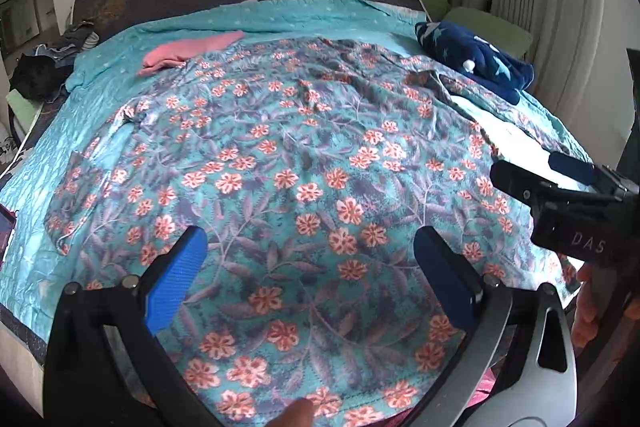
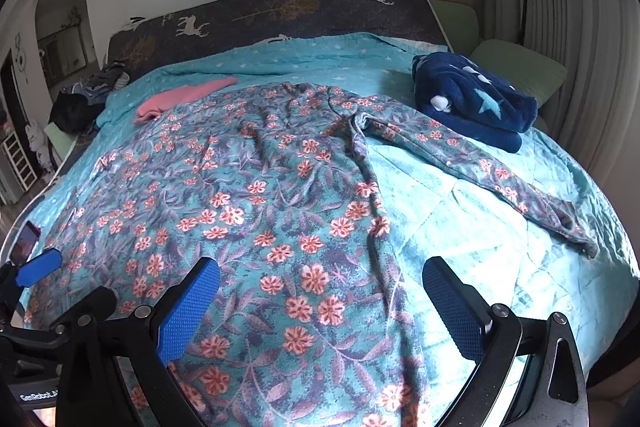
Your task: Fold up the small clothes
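A teal garment with orange flowers (image 1: 288, 163) (image 2: 256, 203) lies spread flat on the bed, one long sleeve (image 2: 500, 171) stretched out to the right. My left gripper (image 1: 308, 267) hovers open above its lower hem, blue pads (image 1: 176, 279) wide apart with nothing between them. My right gripper (image 2: 320, 303) is open too, over the garment's right edge near the bedspread. In the left wrist view the right gripper (image 1: 560, 187) shows at the right edge. In the right wrist view the left gripper (image 2: 44, 287) shows at the lower left. A fingertip (image 1: 296, 415) shows at the bottom.
A turquoise bedspread (image 2: 480, 247) covers the bed. A folded pink cloth (image 1: 188, 51) (image 2: 180, 99) lies at the far left, a folded navy star fleece (image 1: 476, 63) (image 2: 476, 99) at the far right. Dark clothes (image 2: 80, 103) pile at the left edge. Green cushions (image 2: 516, 67) line the right side.
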{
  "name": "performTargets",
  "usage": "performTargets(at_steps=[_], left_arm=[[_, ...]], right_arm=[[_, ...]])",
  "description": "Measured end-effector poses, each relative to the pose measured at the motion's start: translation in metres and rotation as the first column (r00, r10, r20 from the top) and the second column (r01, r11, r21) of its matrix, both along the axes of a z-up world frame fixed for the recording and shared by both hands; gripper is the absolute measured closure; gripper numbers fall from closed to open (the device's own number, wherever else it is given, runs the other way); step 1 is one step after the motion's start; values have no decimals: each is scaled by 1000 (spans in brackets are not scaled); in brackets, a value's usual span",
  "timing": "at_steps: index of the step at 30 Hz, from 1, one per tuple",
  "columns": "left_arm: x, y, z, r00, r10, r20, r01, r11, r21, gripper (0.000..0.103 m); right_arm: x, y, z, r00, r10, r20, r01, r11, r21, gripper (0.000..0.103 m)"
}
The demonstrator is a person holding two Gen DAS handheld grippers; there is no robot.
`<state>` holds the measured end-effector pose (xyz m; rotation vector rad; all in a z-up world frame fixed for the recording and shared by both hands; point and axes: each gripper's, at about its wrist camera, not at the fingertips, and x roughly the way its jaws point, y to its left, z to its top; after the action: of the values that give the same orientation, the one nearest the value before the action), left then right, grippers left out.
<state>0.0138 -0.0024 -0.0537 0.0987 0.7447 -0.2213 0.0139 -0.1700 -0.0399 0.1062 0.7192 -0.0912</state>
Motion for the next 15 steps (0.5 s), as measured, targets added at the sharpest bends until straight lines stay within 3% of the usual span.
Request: performTargets(at_steps=[15], left_arm=[[17, 14, -6, 998, 38, -50, -38, 999, -1, 0]], right_arm=[[14, 12, -2, 1000, 28, 13, -27, 997, -74, 0]])
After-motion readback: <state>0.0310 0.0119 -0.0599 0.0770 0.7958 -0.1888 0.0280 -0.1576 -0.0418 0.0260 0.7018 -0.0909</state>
